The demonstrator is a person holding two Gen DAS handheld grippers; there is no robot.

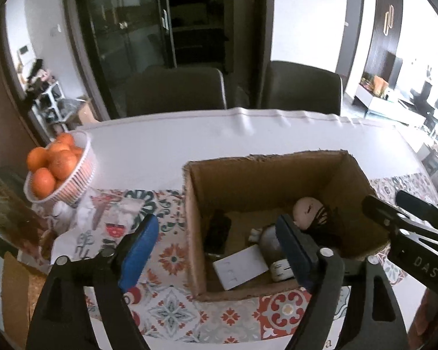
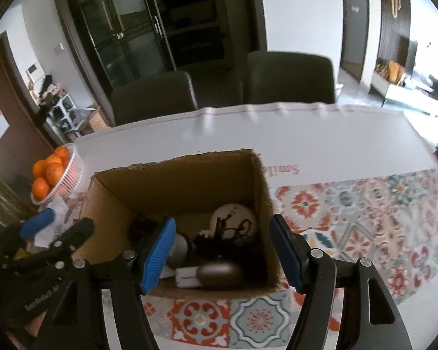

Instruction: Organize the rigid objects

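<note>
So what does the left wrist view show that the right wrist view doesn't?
Left only: a white card flat in the box, and the right gripper coming in at the right edge. Right only: a dark oval thing near the front wall, and pink lettering on the table. Both: the box, a pale round thing, the oranges, two chairs.

Open brown cardboard box [image 2: 248, 180] upright on patterned cloth on desk. Inside: round cream disc [image 2: 233, 215] at far right corner, tangled dark cord [image 2: 233, 233], grey metal cylinder [image 1: 270, 237], flat white card [image 1: 239, 269], dark oval brown object [image 2: 220, 274], black item [image 1: 217, 232] by left wall.
</note>
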